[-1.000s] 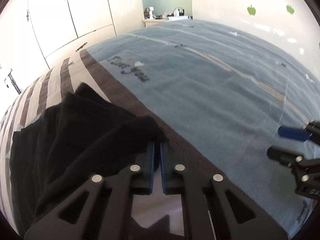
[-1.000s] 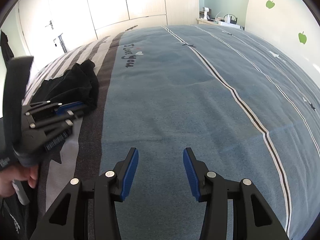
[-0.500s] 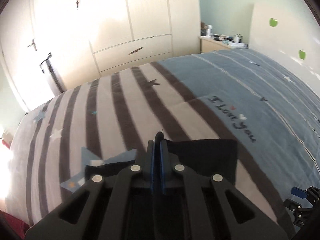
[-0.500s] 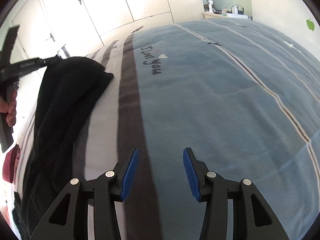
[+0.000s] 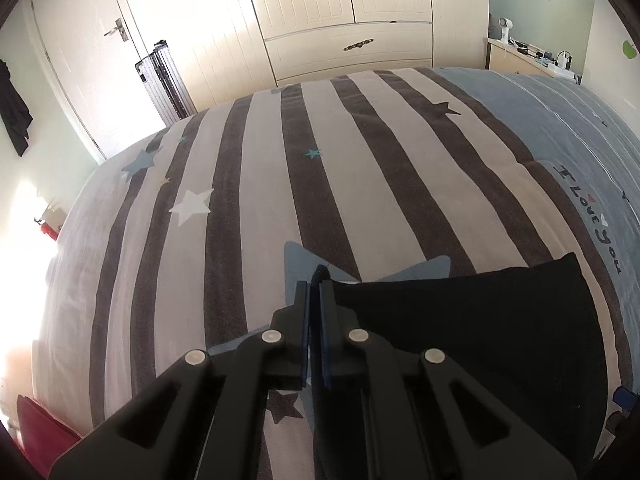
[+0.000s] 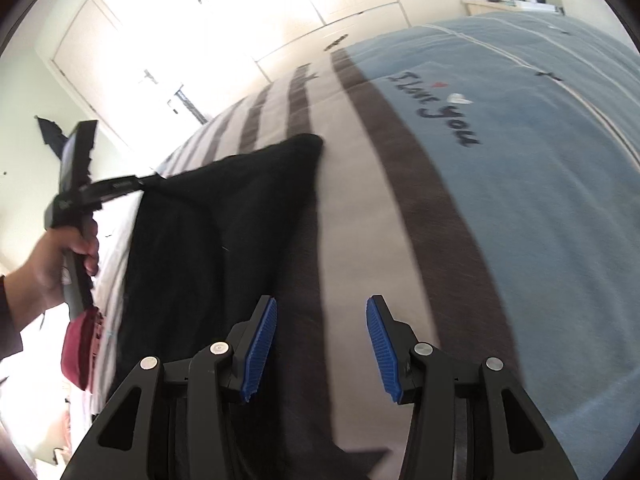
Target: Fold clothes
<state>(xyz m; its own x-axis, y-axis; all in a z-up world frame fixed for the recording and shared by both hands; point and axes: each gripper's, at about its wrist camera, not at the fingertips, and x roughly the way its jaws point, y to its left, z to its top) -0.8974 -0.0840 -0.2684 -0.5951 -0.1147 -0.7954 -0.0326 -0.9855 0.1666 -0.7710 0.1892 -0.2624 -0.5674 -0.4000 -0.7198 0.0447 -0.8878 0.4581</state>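
The right hand-held gripper (image 6: 320,344) hovers with blue pads apart over the striped bed cover (image 5: 360,184). To its left, the black cloth garment (image 6: 208,240) stretches lengthwise away, one corner clamped in the left hand-held gripper (image 5: 315,284), far corner pointing toward the wardrobe.

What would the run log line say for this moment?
left gripper: shut on black garment, lifted above bed | right gripper: jaws open, empty | fold: not started

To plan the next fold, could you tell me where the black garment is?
The black garment lies on the bed's striped part, one corner pinched by the left gripper, left of the open right gripper.
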